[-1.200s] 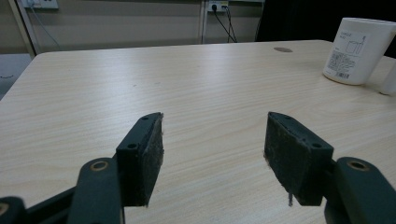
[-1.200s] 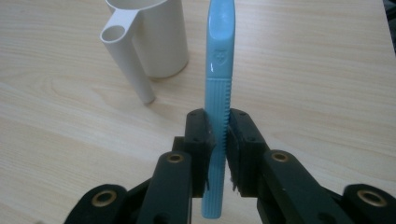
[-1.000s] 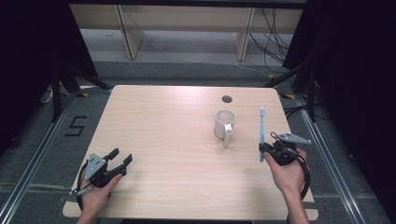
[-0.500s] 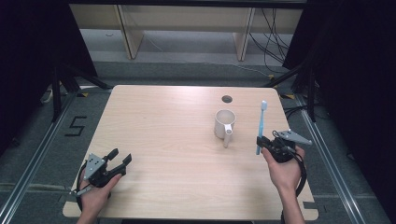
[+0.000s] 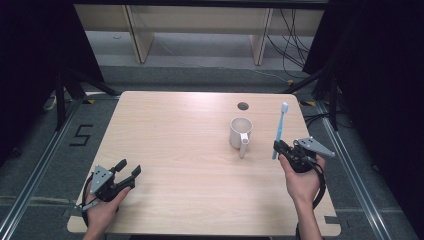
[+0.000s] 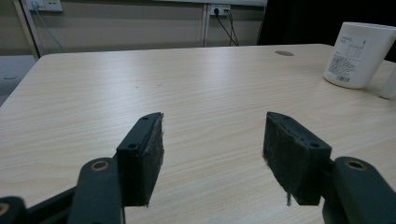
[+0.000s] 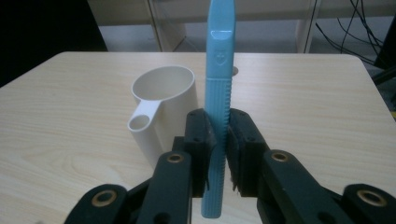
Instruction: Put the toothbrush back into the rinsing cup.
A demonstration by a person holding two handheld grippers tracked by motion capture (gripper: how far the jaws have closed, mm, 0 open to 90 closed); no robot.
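A light blue toothbrush (image 5: 280, 130) (image 7: 218, 98) stands upright in my right gripper (image 5: 278, 147) (image 7: 219, 140), whose jaws are shut on its handle, brush head upward. The gripper hovers just right of a white mug (image 5: 240, 133) (image 7: 163, 112) that stands upright on the table with its handle toward the person. My left gripper (image 5: 128, 170) (image 6: 212, 154) rests at the table's near left corner, open, with nothing between its pads. The mug (image 6: 362, 53) also appears far off at the upper right of the left gripper view.
The light wooden table (image 5: 175, 145) has a round cable hole (image 5: 243, 106) behind the mug. Black stands and cables flank the table on the floor. Wooden shelving stands beyond the far edge.
My right gripper has drifted slightly left and away from the person with the toothbrush, closer to the mug. The left gripper has stayed where it was.
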